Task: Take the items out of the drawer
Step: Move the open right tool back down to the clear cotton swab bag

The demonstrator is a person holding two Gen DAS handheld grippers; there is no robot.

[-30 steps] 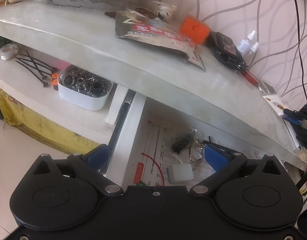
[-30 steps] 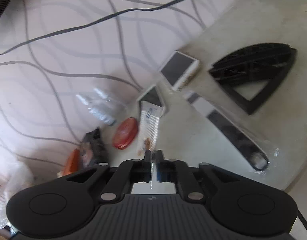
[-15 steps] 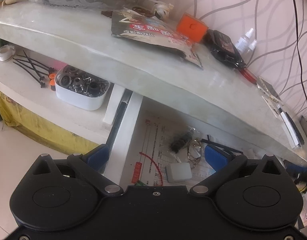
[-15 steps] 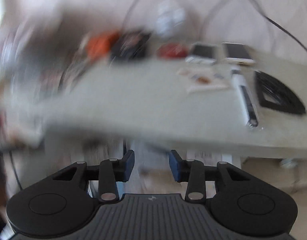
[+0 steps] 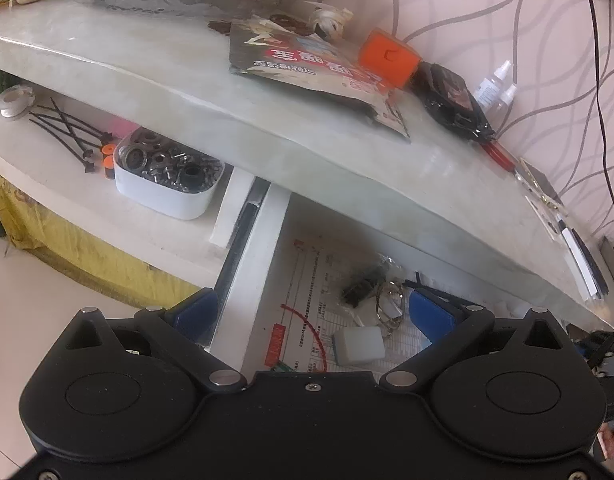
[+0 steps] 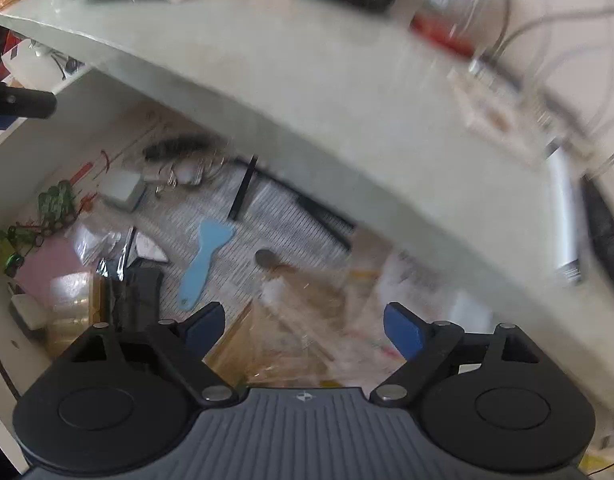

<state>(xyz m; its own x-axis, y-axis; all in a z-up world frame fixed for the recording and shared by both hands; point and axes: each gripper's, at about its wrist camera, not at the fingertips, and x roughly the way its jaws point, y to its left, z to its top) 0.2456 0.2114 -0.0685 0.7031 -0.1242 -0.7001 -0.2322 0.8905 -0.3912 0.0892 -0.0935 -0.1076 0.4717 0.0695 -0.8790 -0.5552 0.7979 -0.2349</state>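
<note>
Your right gripper [image 6: 303,326], fingers opening and empty, is nearest the blue scraper [image 6: 205,262] in the drawer [image 6: 35,148], lengthwise ahead-left; your left gripper [image 5: 313,314] stands apart, empty.

The left gripper [image 5: 313,314] is held with its blue pads wide apart over the open drawer [image 5: 263,264], nothing gripped between them. A small white block [image 5: 359,344], a key ring [image 5: 389,308] and a dark bundle [image 5: 357,288] are seen on printed paper inside. On the left shelf a white tub of metal parts [image 5: 167,176] is set
</note>
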